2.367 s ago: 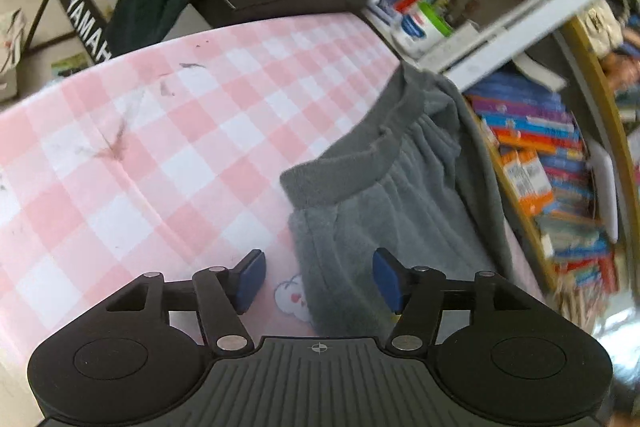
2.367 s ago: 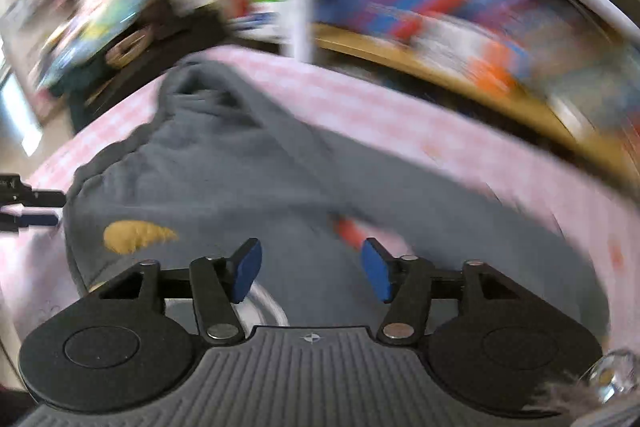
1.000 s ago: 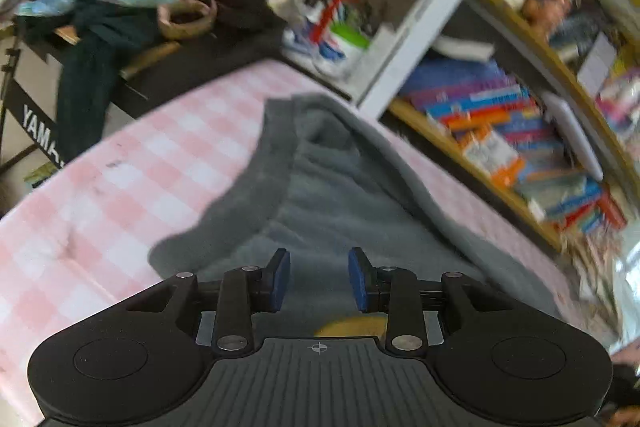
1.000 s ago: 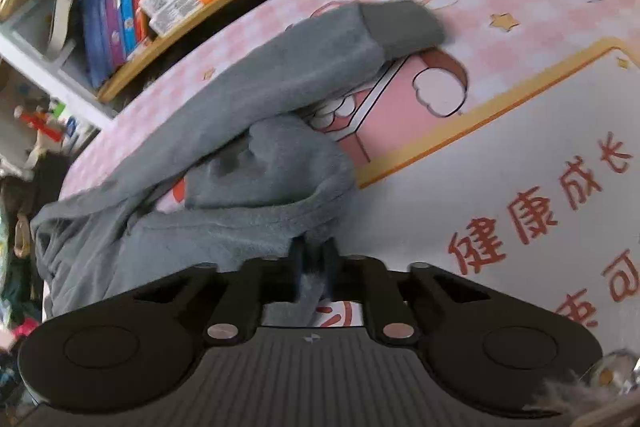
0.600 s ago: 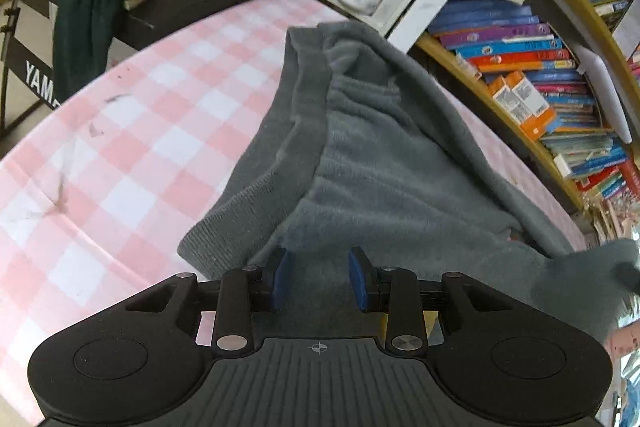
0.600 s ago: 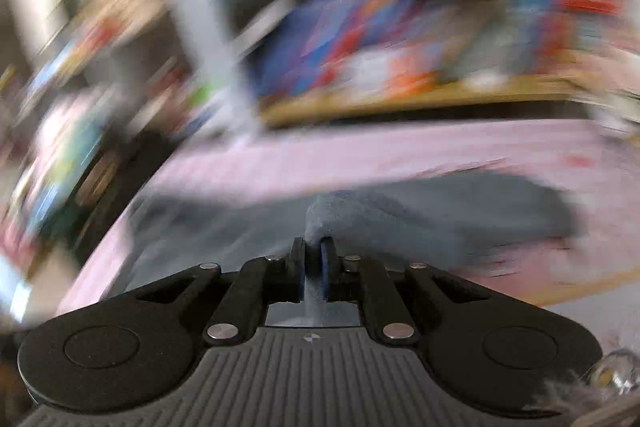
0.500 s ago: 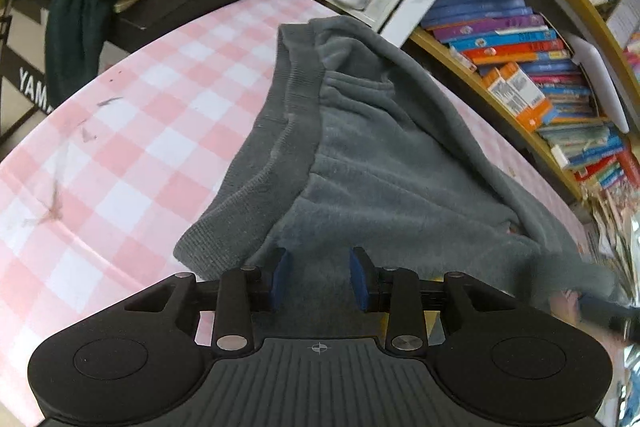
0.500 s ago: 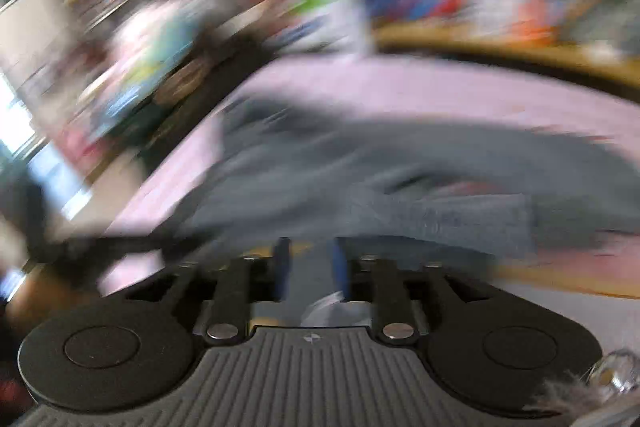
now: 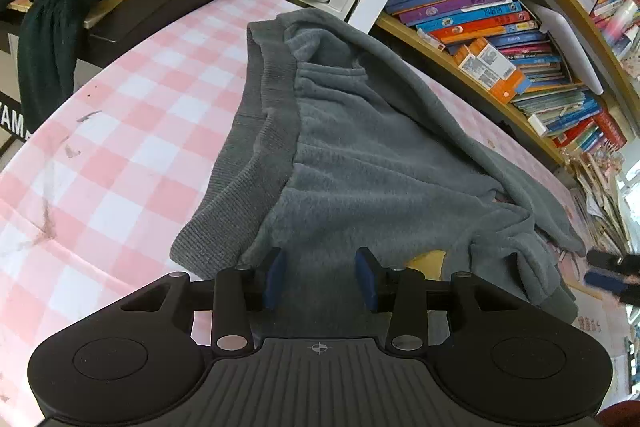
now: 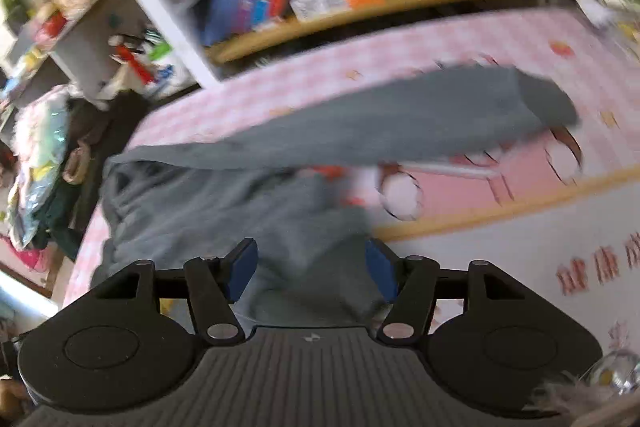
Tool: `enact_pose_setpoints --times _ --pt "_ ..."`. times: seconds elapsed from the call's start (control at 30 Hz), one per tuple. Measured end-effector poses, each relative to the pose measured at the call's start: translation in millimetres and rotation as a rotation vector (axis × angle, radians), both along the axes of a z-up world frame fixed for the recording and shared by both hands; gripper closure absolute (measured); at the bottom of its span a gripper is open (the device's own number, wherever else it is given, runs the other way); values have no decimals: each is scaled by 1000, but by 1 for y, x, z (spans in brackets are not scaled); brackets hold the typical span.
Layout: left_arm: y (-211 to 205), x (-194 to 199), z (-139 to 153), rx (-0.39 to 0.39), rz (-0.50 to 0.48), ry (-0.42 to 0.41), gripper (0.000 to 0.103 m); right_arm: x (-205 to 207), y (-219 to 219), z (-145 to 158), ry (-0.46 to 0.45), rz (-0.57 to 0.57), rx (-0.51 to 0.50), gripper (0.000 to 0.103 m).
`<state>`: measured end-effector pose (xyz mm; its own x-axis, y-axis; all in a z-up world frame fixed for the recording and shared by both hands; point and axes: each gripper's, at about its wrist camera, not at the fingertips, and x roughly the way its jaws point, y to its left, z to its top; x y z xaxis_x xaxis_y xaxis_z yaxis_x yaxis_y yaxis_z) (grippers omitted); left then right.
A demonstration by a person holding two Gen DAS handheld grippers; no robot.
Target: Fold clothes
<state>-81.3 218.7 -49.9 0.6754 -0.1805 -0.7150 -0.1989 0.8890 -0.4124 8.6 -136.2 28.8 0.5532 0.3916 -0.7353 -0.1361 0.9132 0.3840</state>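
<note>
Between left tongs (image 9: pixel 320 279): grey sweater (image 9: pixel 360 163) | right tongs (image 10: pixel 310 269): agape above it

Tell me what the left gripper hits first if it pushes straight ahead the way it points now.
Most likely the grey sweater: the open left gripper has its fleece body directly ahead, though depth is unclear.

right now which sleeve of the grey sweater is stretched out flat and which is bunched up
On the grey sweater, the far sleeve, beside the bookshelf, lies stretched out straight. The near sleeve is crumpled at the body's edge, close to the right tool.
</note>
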Motion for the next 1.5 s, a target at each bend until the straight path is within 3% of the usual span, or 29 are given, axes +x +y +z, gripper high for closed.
enact_pose_setpoints --times 0.13,0.23,0.33,0.57,0.67,0.7,0.73,0.8,0.9,1.07,1.33,1.37,1.4,1.43,1.5 --pt "-1 2 0 -1 5 1 62 -1 3 -7 14 59 -47 40" --pt "-4 3 0 9 -1 0 56 -9 20 -8 -5 187 -86 33" --pt "-6 2 0 19 -3 1 56 -17 37 -8 -10 250 -154 33" --pt "-8 1 0 24 5 2 55 -27 58 -6 -106 404 -288 33" --pt "-10 2 0 24 6 0 52 -23 72 -16 -111 489 -337 46" --pt "-10 2 0 24 8 0 52 -19 75 -23 -92 502 -359 69" --pt "-10 2 0 24 10 0 52 -17 74 -26 -83 485 -375 85" --pt "-9 1 0 15 17 -1 52 -14 63 -22 -82 437 -353 92" --pt "-7 1 -1 1 28 -3 52 -17 25 3 -117 312 -288 92" --pt "-6 3 -1 -5 38 0 52 -23 -74 24 -77 -9 -330 93" --pt "-7 6 0 3 43 6 52 -49 -164 30 16 -276 -346 92" --pt "-7 6 0 6 41 7 52 -49 -166 27 34 -277 -336 90" --pt "-8 6 0 10 39 9 51 -49 -167 24 36 -303 -356 81" --pt "-8 7 0 13 38 10 51 -50 -168 20 37 -329 -377 64" --pt "-7 7 1 14 36 11 51 -50 -170 17 27 -392 -425 58"
